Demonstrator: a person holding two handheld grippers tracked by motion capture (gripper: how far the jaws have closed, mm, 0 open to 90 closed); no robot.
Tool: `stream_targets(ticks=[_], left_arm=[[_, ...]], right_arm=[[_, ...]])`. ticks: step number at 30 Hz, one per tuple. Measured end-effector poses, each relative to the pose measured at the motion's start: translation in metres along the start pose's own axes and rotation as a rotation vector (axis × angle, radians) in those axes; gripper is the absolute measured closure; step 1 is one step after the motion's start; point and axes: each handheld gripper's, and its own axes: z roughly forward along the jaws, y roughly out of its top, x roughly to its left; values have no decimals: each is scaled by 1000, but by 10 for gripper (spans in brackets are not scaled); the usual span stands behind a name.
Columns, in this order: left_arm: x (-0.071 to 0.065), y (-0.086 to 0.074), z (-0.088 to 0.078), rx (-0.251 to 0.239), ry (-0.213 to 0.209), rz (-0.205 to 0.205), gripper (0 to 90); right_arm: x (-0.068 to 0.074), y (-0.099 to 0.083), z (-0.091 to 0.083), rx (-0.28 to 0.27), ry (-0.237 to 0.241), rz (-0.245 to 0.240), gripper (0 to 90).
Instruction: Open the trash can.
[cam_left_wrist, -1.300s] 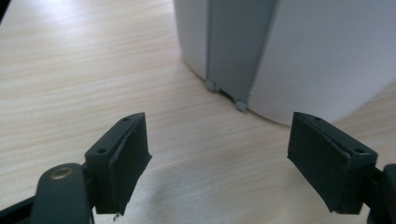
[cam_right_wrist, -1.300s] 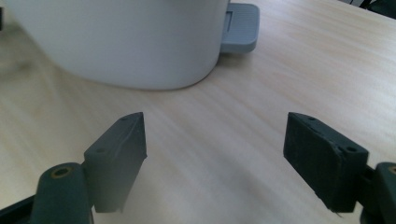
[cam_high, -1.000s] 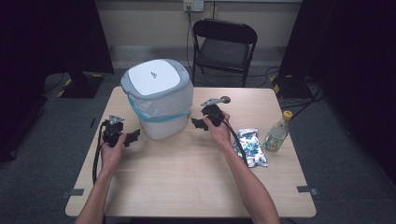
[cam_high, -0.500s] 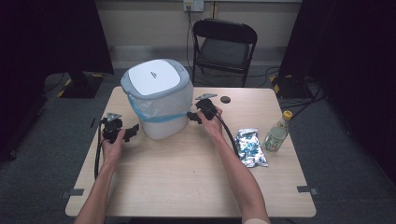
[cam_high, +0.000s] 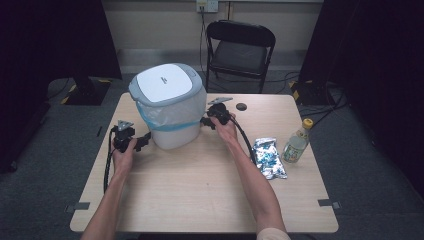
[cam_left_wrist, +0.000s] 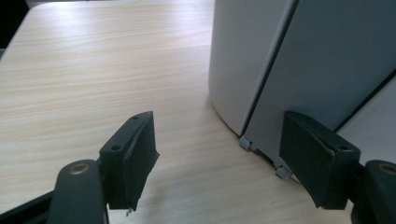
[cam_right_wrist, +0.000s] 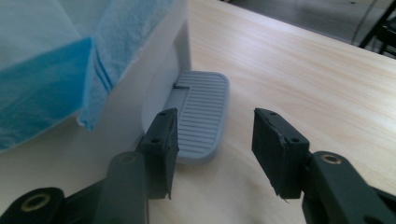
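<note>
The bin (cam_high: 170, 107) stands on the surface (cam_high: 200, 195) between both hands. The right tool (cam_right_wrist: 212, 140), its jaws half apart and just closing on nothing, hovers low beside the pedal (cam_right_wrist: 201, 116). The left tool (cam_left_wrist: 219, 154), forearm stretched forward, gapes empty at the bin's base.

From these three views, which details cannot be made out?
- Inside of the white pedal bin with blue liner bag: high view, closed lid hides it.
- Label of the clear yellow-capped bottle: high view, too small.
- Grey ribbed pedal: right gripper view, near end behind the right tongs.
</note>
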Motion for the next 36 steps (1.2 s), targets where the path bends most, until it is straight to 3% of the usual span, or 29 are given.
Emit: stream_targets(ticks=[5,11,16,19,22,25,29,33,36], left_arm=[[7,0,-7,-2,31,14,422],[8,-1,-9,-3,-4,44,589],[4,0,-10,8,-32,71,623],[3,-1,-10,13,-67,71,621],[-3,0,-12,19,-52,79,618],[-9,-3,-14,11,-48,90,672],[-15,-9,-19,-6,-89,83,673],[-21,-12,-25,0,-99,110,669],[-26,-16,-29,4,-120,85,672]], right_arm=[[14,-5,-5,8,109,-44,474],[31,-16,-17,0,155,-57,485],[39,-27,-29,-21,147,-37,476],[45,-35,-42,-12,137,-61,456],[50,-39,-48,-15,123,-69,456],[60,-47,-61,-19,125,-79,497],[66,-55,-72,-21,118,-72,498],[73,-65,-86,-9,130,-59,499],[79,-69,-96,12,132,-67,497]])
